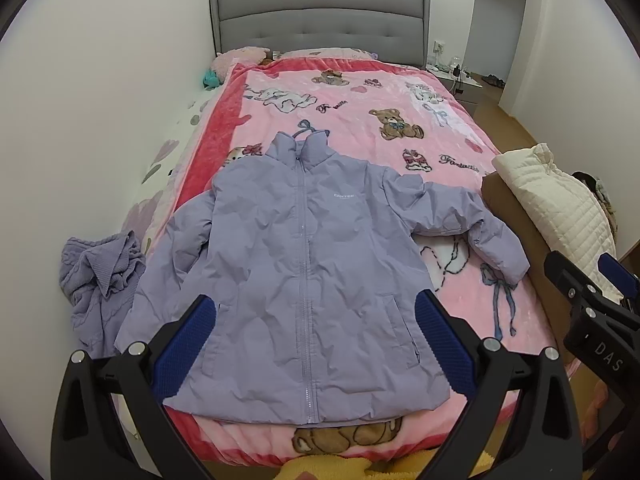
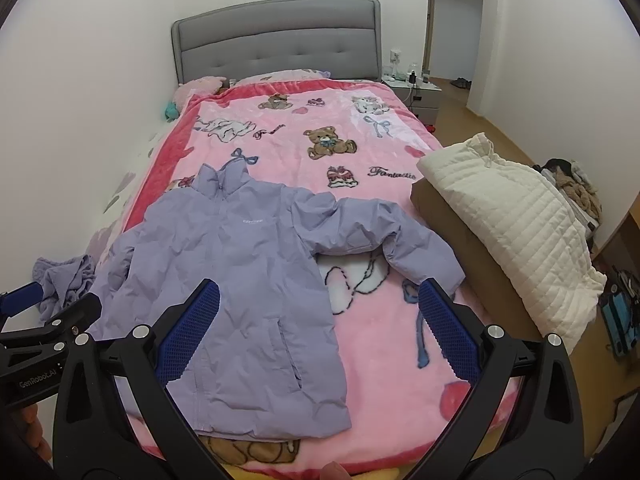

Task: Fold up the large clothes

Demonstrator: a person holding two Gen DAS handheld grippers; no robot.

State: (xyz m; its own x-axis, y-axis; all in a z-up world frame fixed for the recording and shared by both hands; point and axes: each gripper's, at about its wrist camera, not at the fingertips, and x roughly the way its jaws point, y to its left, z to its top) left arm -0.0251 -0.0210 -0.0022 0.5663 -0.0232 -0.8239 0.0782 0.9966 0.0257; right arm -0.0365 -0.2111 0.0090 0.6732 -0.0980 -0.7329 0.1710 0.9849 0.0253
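Note:
A lilac puffer jacket (image 1: 296, 272) lies face up and zipped on the pink teddy-bear blanket (image 1: 360, 120), collar toward the headboard. Its right sleeve (image 1: 472, 224) bends outward; its left sleeve lies along the body. It also shows in the right wrist view (image 2: 240, 272). My left gripper (image 1: 316, 320) is open and empty, held above the jacket's hem. My right gripper (image 2: 320, 312) is open and empty, above the jacket's right side and the blanket. The right gripper shows at the right edge of the left wrist view (image 1: 592, 288); the left one shows at the left edge of the right wrist view (image 2: 48, 312).
A crumpled lilac knit (image 1: 100, 280) lies at the bed's left edge by the wall. A cream quilted garment (image 2: 520, 232) rests on a brown box (image 2: 472, 256) right of the bed. The grey headboard (image 1: 320, 20), a nightstand (image 2: 412, 88) and a clothes pile (image 2: 576, 184) stand beyond.

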